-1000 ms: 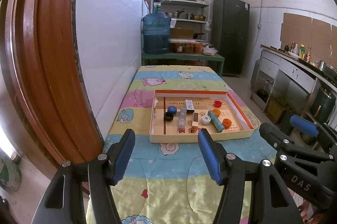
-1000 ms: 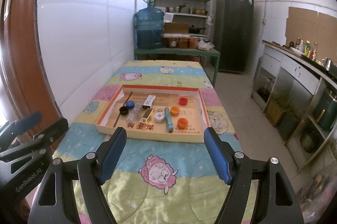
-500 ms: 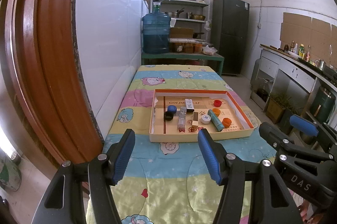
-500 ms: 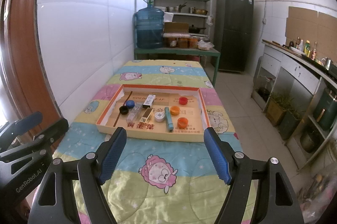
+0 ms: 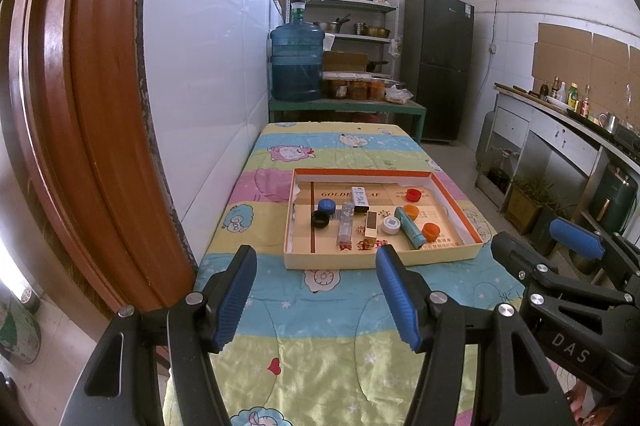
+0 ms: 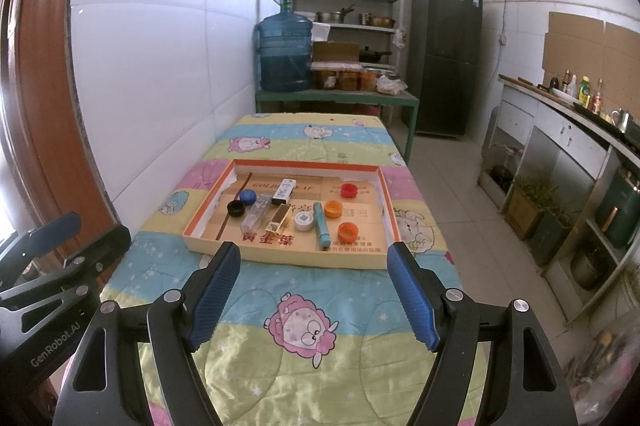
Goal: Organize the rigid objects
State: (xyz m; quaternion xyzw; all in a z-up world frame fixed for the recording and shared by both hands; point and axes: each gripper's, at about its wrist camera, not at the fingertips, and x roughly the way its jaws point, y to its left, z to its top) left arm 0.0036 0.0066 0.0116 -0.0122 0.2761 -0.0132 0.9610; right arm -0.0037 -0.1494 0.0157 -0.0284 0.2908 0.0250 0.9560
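Kitchen, white-tiled wall; cartoon-print quilted counter (image 6: 304,338) carries orange-rimmed shallow cardboard tray (image 6: 288,256) of caps. Both my jaws spread, empty.

My left gripper (image 5: 316,268) is all black plastic struts with ribbed blue pads (image 5: 236,292) on the fingers and silver screws at the pivots. The right gripper (image 6: 314,272) looks the same. I can read "DAS" on one body and "GenRobot.AI" on the other.
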